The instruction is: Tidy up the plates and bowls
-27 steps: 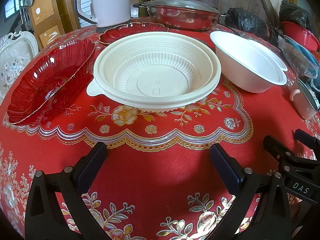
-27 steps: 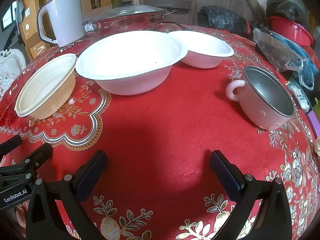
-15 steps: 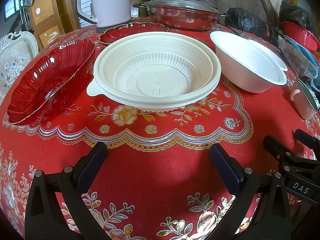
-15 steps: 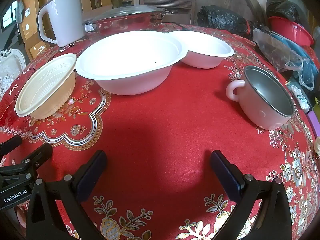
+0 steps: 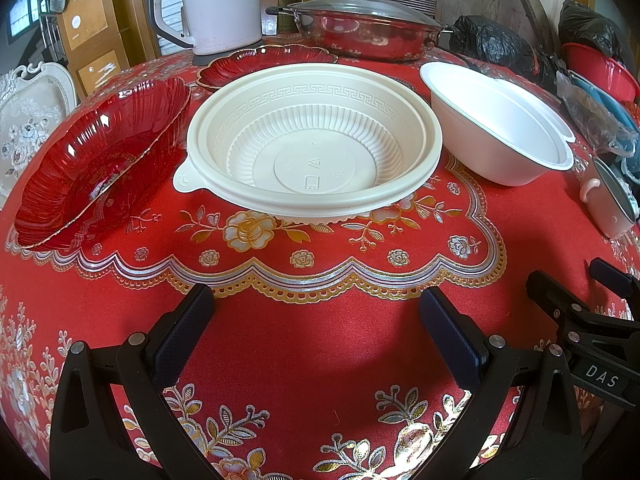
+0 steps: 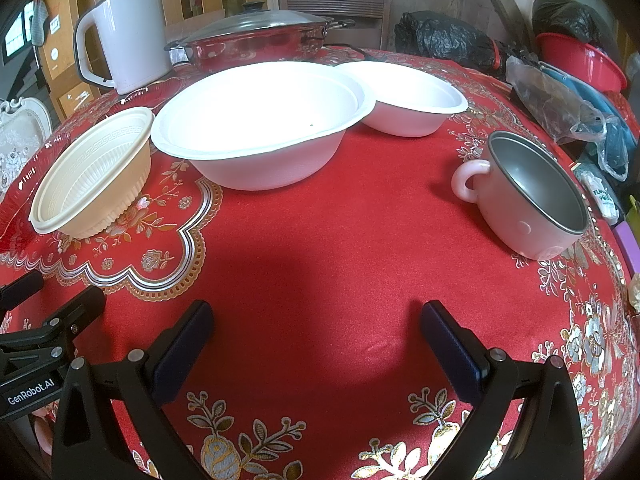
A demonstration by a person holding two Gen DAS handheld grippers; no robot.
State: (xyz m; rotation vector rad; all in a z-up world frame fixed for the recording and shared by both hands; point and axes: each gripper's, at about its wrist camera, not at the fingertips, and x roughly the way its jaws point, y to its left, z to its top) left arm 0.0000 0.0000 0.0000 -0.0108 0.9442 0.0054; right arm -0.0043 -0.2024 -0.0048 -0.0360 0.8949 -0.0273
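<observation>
Plates and bowls spread across the red cloth (image 5: 320, 344), nothing stacked yet. Far left, red plate (image 5: 100, 160): glassy, ribbed, likely brittle and slick, best pinched at the scalloped rim and lifted gently. Second red plate (image 5: 264, 60) behind, just before the kettle (image 5: 216, 4). Centre, cream bowl (image 5: 312, 148): thin ribbed plastic, probably light and a little flexible, empty; flat rim or small tab on its left edge looks the natural hold. Next right, big white bowl (image 6: 260, 120): paper-like, light, easily crushed, empty bar a dark speck; wide rolled lip the place to grip, softly. Behind it and touching or nearly so, small white bowl (image 6: 412, 100), same material, empty, a likely fit inside the bigger one. Further right and well apart, pink cup (image 6: 532, 196) with metal lining, stiff, heavier, empty. Lidded pot (image 6: 256, 40) at the back, contents not visible. Left gripper (image 5: 316, 312) spread wide over bare cloth short of the cream bowl, gripping nothing. Right gripper (image 6: 316, 320) likewise spread wide, empty, short of the big white bowl
</observation>
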